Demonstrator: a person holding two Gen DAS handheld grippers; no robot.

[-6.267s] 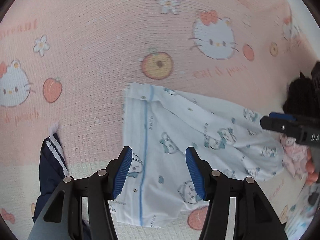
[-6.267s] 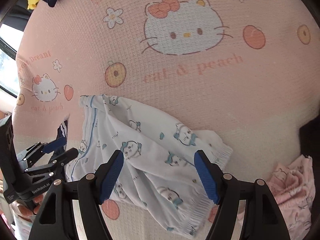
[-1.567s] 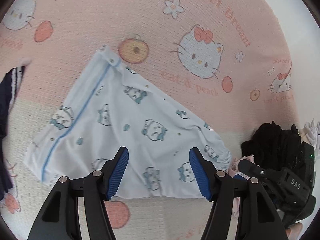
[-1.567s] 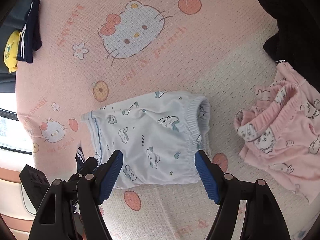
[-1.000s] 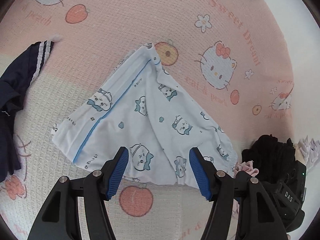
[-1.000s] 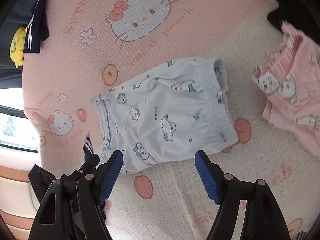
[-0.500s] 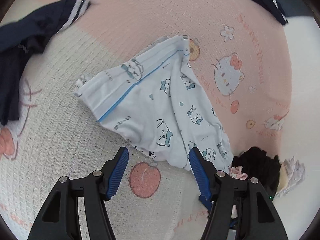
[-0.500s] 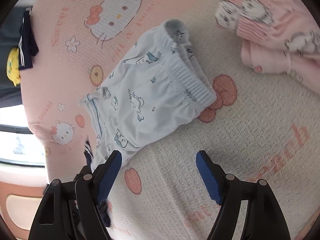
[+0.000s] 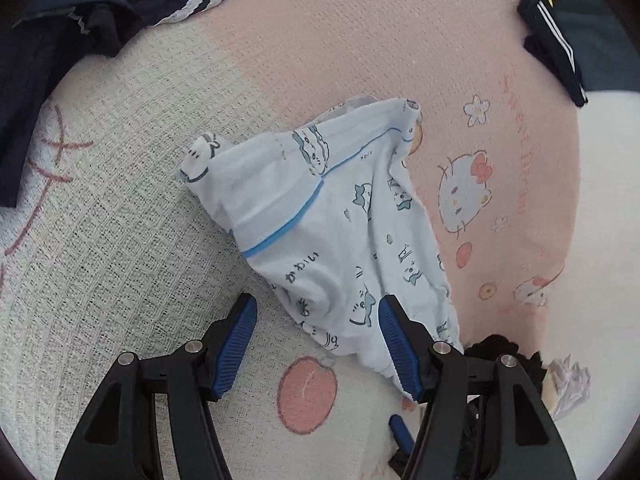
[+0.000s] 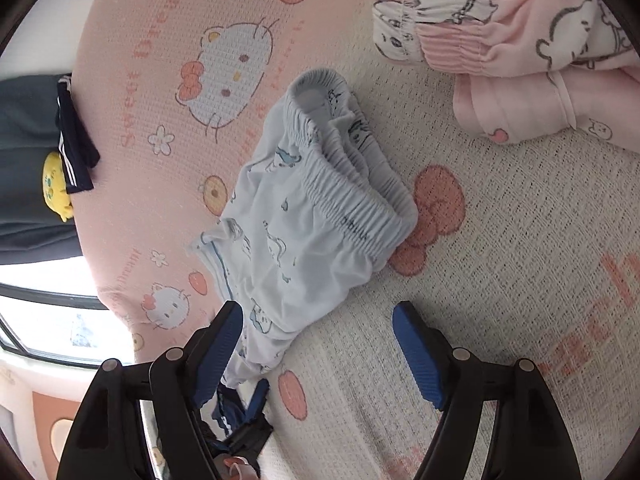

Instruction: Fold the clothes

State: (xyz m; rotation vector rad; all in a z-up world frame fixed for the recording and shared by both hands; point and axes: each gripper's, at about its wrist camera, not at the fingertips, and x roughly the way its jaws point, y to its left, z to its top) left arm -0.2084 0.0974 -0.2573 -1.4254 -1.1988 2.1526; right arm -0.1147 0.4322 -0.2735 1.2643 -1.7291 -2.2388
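Pale blue shorts [image 9: 332, 208] printed with small cats and a blue side stripe lie crumpled on the pink and cream cartoon blanket [image 9: 120, 240]. My left gripper [image 9: 316, 304] hangs low over their near hem. Its jaws are opening, the hem lies between the blue pads, and neither pad presses on it. In the right wrist view the shorts [image 10: 304, 224] show their gathered waistband [image 10: 352, 200]. My right gripper [image 10: 318, 312] stands wide open just short of the cloth's near edge, holding nothing.
A navy garment with white stripes [image 9: 80, 20] lies at the far left and another [image 9: 556, 48] at the far right. Black clothing [image 9: 500, 352] lies by my left gripper's right finger. Pink pyjamas [image 10: 520, 40] lie beyond the shorts. A window [image 10: 48, 320] is past the bed's edge.
Both grippers have sunk toward the blanket and rolled, so the shorts look larger and nearer. The shorts themselves lie as they did a second ago.
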